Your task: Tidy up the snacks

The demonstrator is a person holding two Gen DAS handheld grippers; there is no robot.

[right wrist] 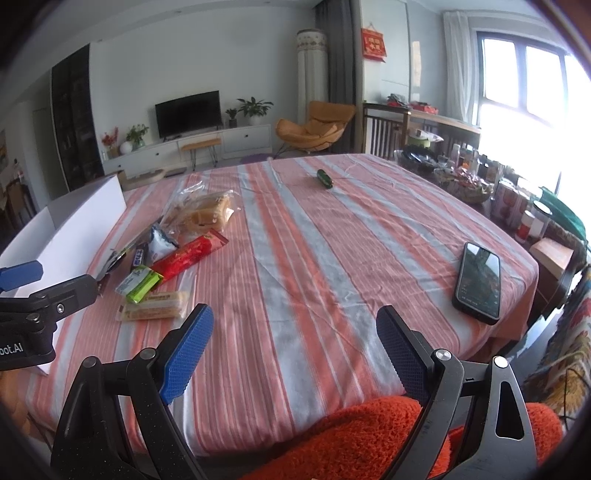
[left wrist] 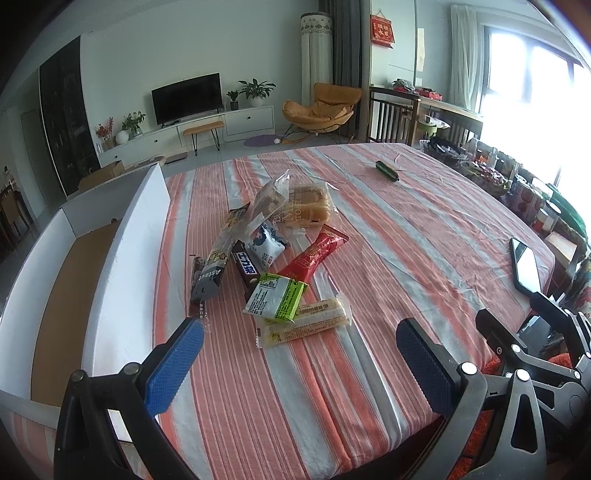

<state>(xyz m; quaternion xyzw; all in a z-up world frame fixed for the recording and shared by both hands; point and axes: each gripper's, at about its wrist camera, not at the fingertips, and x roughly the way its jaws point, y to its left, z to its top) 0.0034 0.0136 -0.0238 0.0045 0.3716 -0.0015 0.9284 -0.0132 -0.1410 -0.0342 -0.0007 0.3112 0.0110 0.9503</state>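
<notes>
A striped cloth (right wrist: 314,258) in pink, orange and grey covers the counter. A phone (right wrist: 478,282) lies flat near its right edge, screen up. A small dark green cylinder (right wrist: 325,178) lies on the far part, well apart from the phone. Beyond stand a TV (left wrist: 187,97) on a white cabinet (left wrist: 207,127), potted plants (left wrist: 256,89), a mustard lounge chair (left wrist: 319,107) and a red wall hanging (left wrist: 382,31). A bright window (right wrist: 524,85) is at right.

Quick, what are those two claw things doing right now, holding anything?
Left gripper: open, holding nothing, above the striped cloth near the snacks.
Right gripper: open, holding nothing.
</notes>
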